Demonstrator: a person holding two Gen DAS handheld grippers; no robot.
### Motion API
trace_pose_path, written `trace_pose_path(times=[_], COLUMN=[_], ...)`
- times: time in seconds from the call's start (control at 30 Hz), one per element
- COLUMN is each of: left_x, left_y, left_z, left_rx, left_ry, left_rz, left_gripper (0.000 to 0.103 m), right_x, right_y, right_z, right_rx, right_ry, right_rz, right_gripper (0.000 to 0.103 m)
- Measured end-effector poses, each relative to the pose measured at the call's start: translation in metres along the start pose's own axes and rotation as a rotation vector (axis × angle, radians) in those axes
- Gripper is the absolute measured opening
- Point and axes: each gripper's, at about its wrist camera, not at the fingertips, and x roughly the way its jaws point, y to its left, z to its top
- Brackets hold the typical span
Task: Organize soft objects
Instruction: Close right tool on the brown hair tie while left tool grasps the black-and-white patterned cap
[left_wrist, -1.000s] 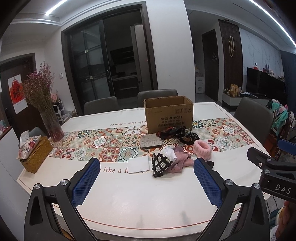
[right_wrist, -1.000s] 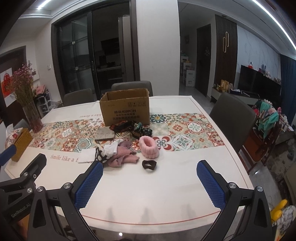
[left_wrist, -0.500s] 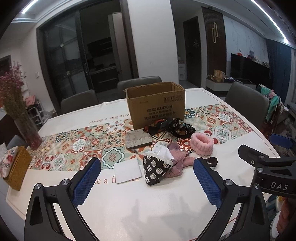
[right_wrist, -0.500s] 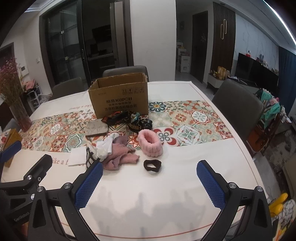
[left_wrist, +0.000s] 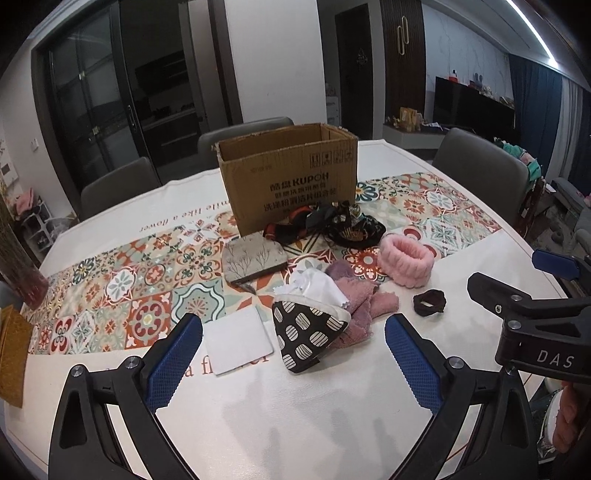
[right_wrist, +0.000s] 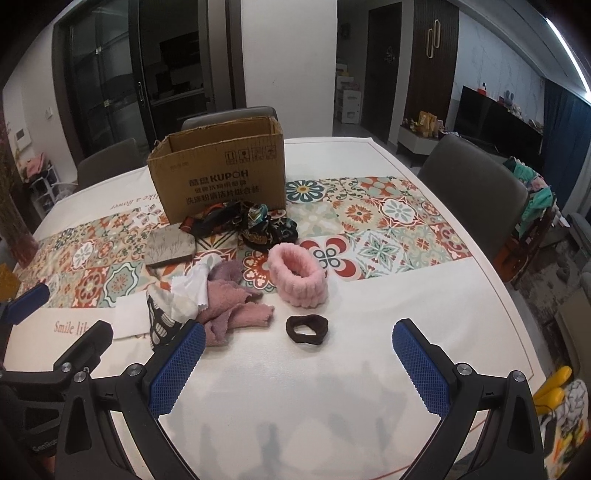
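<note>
Soft items lie in front of an open cardboard box (left_wrist: 291, 173) (right_wrist: 218, 173): a pink fluffy headband (left_wrist: 405, 264) (right_wrist: 297, 275), a dark scrunchie (left_wrist: 429, 302) (right_wrist: 306, 329), pink-purple cloths (left_wrist: 364, 306) (right_wrist: 232, 301), a black-and-white dotted pouch (left_wrist: 306, 334) (right_wrist: 159, 325), a white cloth (left_wrist: 319, 286), dark patterned scarves (left_wrist: 325, 223) (right_wrist: 251, 221), a grey pad (left_wrist: 255, 258) (right_wrist: 170, 245) and a white square (left_wrist: 238, 339). My left gripper (left_wrist: 293, 363) is open and empty, just short of the pouch. My right gripper (right_wrist: 297, 367) is open and empty, near the scrunchie.
The white table (left_wrist: 295, 406) carries a patterned runner (left_wrist: 122, 288) (right_wrist: 388, 225). Grey chairs (left_wrist: 480, 158) (right_wrist: 472, 188) stand around it. A vase (left_wrist: 22, 280) and a woven tissue box (left_wrist: 11, 354) are at the far left.
Both grippers have moved forward and down toward the pile of soft items, which now looks larger. Both stay open; nothing on the table has moved.
</note>
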Motion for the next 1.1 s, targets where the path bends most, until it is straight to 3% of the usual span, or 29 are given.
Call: trace_pose_path(times=[0.9,1.1], left_x=[0.087,0.099], left_y=[-0.031,-0.037], left_z=[-0.020,-0.021], left_rx=[-0.024,-0.028], left_ry=[0.113,0.122], left_rz=[0.111,0.126], left_gripper=[0.090,0.086], right_x=[0.113,0.127], right_y=[-0.017,-0.020], right_z=[-0.016,-0.016], right_rx=[-0.073,-0.079], right_ry=[0.163,0.176], right_rz=[0.096,0.109], right_gripper=[0.101,0.097])
